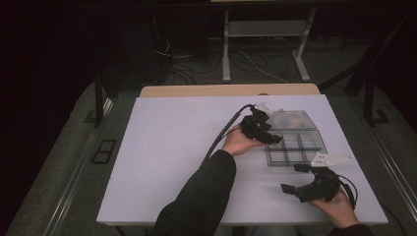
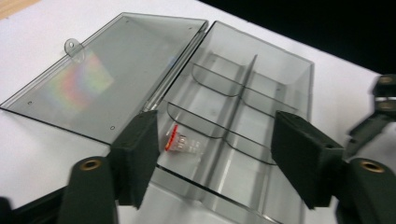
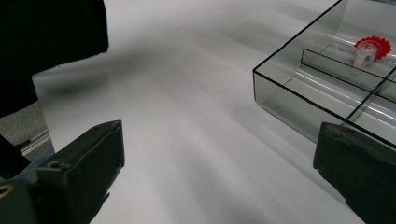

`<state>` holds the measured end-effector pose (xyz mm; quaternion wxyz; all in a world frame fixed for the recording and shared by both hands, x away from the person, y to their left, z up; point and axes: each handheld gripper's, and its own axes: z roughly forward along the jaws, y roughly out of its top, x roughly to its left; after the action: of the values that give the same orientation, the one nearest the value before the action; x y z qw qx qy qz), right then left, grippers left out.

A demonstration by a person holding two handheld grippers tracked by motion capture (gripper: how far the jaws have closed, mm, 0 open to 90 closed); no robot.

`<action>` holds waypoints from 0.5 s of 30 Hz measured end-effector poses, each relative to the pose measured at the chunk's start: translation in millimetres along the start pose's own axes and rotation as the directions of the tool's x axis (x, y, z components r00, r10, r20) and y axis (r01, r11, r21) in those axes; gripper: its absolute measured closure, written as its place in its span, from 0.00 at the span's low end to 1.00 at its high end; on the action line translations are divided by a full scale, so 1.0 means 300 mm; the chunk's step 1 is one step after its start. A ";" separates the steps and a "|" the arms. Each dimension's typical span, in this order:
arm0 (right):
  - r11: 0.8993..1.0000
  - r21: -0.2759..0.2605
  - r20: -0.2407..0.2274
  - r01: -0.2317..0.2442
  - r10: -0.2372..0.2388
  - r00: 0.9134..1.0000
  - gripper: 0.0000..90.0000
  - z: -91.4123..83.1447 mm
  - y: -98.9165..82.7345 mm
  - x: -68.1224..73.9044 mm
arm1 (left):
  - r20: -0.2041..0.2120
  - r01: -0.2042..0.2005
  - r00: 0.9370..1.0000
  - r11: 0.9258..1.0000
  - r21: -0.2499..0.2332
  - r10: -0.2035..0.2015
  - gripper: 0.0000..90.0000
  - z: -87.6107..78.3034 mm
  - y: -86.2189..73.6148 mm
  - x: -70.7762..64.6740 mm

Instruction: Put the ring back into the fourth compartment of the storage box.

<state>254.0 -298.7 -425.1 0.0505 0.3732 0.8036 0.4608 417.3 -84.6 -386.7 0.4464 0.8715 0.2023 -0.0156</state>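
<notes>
Now clear box open, red-capped part inside (near compartment)

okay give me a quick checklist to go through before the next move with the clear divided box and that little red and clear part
1. Clear grey plastic compartment box lid lying fully open: ok.
2. Small red-and-clear plastic part resting inside a corner compartment: ok.
3. Left gripper jaws apart, part free of the pads: ok.
4. Right gripper open, holding nothing, beside the box: ok.
5. Other compartments empty: ok as far as visible.
6. White table has room beside the box: ok.
</notes>
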 end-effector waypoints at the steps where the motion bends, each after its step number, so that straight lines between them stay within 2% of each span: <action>1: 1.000 -0.001 0.001 0.002 -0.002 1.000 0.02 0.000 0.000 0.000 | 0.000 0.000 1.000 1.000 0.000 0.000 0.30 0.000 0.000 0.000; 5: 1.000 0.000 0.001 0.000 0.000 1.000 0.02 0.000 0.000 0.000 | 0.010 0.011 1.000 1.000 -0.022 -0.010 0.19 -0.056 0.009 -0.011; 6: 1.000 0.000 0.002 -0.001 0.001 1.000 0.02 0.000 0.000 0.000 | -0.002 0.014 1.000 1.000 -0.021 -0.014 0.13 -0.076 0.010 -0.019; 8: 1.000 0.000 0.002 -0.001 0.001 1.000 0.02 0.000 0.000 0.000 | -0.014 0.004 1.000 1.000 -0.024 -0.005 0.10 -0.086 0.012 -0.021; 9: 1.000 -0.001 0.003 -0.003 0.003 1.000 0.02 -0.001 0.000 0.001 | -0.024 0.017 1.000 1.000 -0.013 -0.017 0.00 -0.104 0.013 -0.026; 11: 1.000 -0.002 0.003 -0.005 0.005 1.000 0.02 -0.001 0.000 0.001 | -0.015 0.023 1.000 1.000 -0.015 -0.023 0.00 -0.113 0.012 -0.028; 15: 1.000 -0.001 0.003 -0.004 0.004 1.000 0.02 -0.001 0.000 0.001 | -0.024 0.013 1.000 1.000 -0.017 -0.013 0.00 -0.154 0.002 -0.047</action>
<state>253.6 -298.9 -424.7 0.0509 0.3753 0.8027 0.4606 397.7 -53.5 -355.5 0.4513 0.8665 0.2134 -0.0063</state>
